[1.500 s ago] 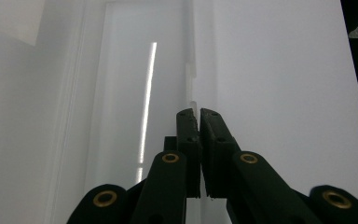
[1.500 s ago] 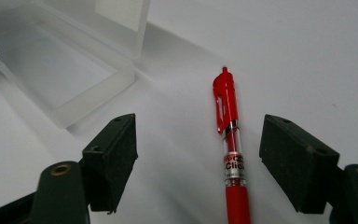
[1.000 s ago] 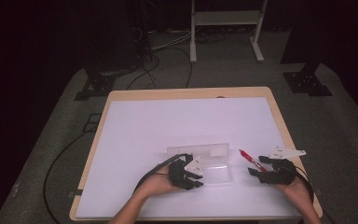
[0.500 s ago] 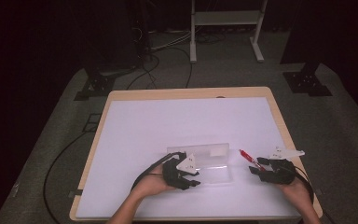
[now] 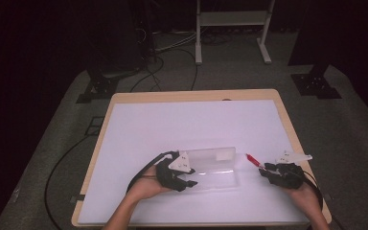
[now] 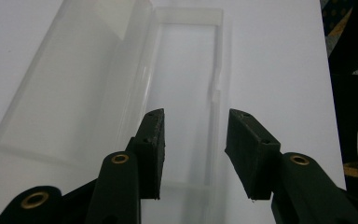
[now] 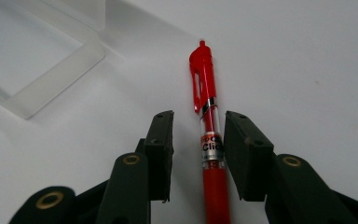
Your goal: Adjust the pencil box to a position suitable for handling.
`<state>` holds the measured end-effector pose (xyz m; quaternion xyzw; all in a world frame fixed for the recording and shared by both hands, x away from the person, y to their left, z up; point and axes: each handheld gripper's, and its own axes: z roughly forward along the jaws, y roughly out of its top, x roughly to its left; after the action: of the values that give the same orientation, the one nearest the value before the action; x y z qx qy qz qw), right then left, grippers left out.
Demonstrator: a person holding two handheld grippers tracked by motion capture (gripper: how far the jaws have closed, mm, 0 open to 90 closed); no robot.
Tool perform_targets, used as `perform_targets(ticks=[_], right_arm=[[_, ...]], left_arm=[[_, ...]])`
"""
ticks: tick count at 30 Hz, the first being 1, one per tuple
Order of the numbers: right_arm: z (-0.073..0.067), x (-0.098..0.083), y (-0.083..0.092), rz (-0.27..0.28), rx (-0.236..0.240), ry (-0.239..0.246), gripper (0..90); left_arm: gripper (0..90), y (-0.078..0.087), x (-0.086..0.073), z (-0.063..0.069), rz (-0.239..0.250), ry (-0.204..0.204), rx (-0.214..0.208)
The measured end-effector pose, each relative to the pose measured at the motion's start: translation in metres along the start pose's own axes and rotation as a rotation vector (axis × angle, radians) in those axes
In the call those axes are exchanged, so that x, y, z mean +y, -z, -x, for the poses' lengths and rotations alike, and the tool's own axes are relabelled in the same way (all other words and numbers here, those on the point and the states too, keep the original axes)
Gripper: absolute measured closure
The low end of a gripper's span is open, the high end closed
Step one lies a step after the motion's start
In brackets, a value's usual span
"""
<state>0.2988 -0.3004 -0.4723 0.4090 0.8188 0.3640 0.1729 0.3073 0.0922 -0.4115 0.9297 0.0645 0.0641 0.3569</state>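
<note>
Near the table's front right corner, one red retractable pen, its barrel reading "Click", lies between the right gripper's closing jaws, a gap still showing on each side. Left of it, the left gripper, jaws opening and released, hovers over one clear plastic pen case, lid open.

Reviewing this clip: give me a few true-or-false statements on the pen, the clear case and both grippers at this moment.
1. The red pen lies between the right gripper jaws. True; they have just been closing, gaps remain.
2. The clear case is closed. False: it lies open.
3. The left gripper clamps the case. False: its jaws have just been opening, with nothing pinched.
4. The pen lies on the white table. True.
</note>
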Motion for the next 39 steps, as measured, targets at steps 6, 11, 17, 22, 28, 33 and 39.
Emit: perform_targets(ticks=[6,11,17,22,28,33,39], right_arm=[[0.0,-0.001,-0.001,-0.016,-0.005,0.0,67.8],[0.002,-0.001,-0.002,-0.024,-0.005,-0.002,72.4],[0.003,-0.001,-0.002,-0.026,0.007,-0.019,77.2],[0.006,-0.001,-0.001,-0.028,0.029,-0.038,78.3],[0.006,-0.001,0.0,-0.033,0.042,-0.042,78.6],[0.003,-0.001,0.003,-0.029,0.051,-0.045,78.6],[0.003,-0.001,0.005,-0.029,0.059,-0.04,78.7]], left_arm=[[55.6,0.007,-0.009,-0.001,0.013,0.025,0.013],[53.4,0.015,-0.015,-0.003,0.025,0.042,0.042],[52.3,0.025,-0.024,-0.006,0.038,0.069,0.065],[50.8,0.038,-0.036,-0.01,0.055,0.101,0.086],[50.0,0.046,-0.044,-0.011,0.064,0.118,0.099],[46.3,0.052,-0.055,-0.013,0.069,0.142,0.137],[43.3,0.065,-0.071,-0.018,0.083,0.187,0.188]])
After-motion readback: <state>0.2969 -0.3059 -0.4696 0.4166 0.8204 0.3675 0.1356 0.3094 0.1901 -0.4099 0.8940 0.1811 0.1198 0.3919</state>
